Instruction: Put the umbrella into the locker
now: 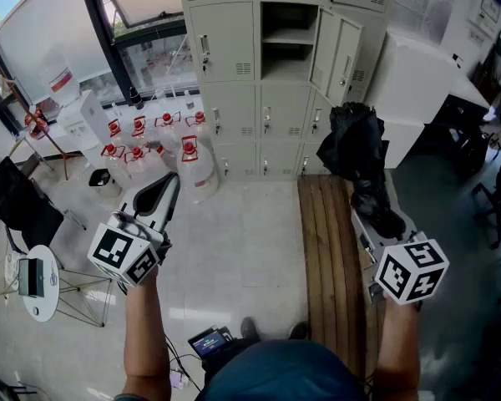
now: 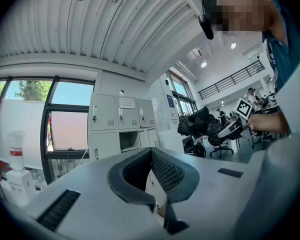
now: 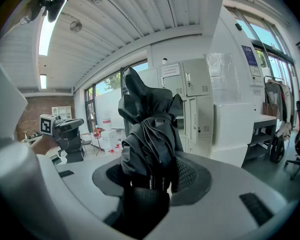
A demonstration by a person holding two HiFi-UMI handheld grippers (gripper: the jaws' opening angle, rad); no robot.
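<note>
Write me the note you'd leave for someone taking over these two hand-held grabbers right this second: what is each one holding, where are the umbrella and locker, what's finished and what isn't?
Left gripper: jaws together, nothing in them.
Right gripper: clamped on the folded black umbrella, which points toward the lockers.
Locker bank: ahead across the floor. One upper-middle compartment has its door swung open.
Done: umbrella in hand, a compartment open.
Left: carry the umbrella over, slide it into the open compartment and let go.
</note>
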